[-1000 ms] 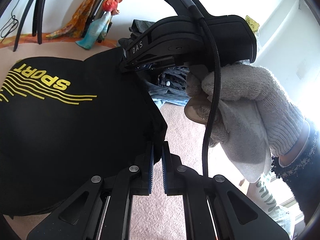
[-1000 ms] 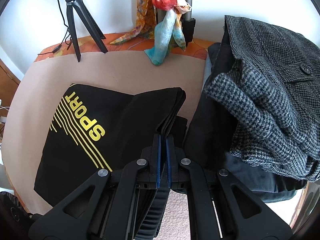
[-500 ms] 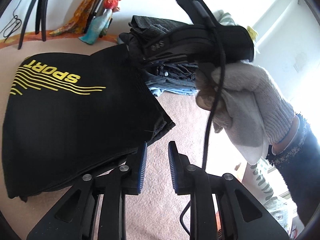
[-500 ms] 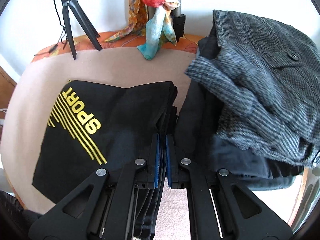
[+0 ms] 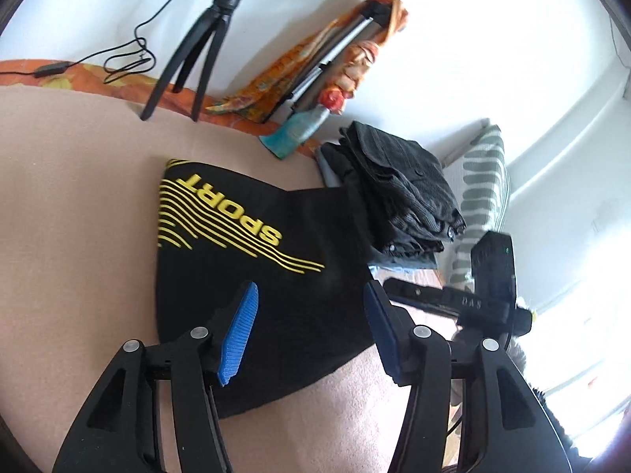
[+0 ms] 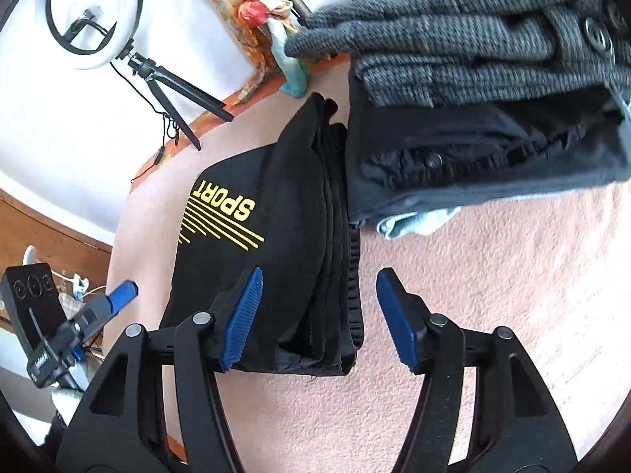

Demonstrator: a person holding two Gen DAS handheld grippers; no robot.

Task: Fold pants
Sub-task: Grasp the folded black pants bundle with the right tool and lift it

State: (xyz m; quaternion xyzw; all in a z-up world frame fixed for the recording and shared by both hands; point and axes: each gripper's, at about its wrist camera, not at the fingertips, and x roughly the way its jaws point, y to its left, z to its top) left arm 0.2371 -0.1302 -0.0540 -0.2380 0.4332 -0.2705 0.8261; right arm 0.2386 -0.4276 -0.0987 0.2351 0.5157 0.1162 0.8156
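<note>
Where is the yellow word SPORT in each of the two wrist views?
Left wrist view: SPORT print is left of centre, upside down, on the black pants.
Right wrist view: SPORT print is left of centre, also upside down.
Shared landmark: black tripod, behind the pants.

White walls (image 5: 453,39) are enclosing the scene. A pinkish-beige cover (image 5: 79,197) is lying over the work surface, with an orange patterned cloth (image 5: 98,75) showing along its far edge. A ring light (image 6: 92,12) on a small black tripod (image 5: 197,59) is standing by the wall. Bright daylight is pouring in from a window (image 5: 583,339); a striped pillow (image 5: 483,189) is sitting near it. Wooden furniture (image 6: 39,228) is showing at the left of the right wrist view.
</note>
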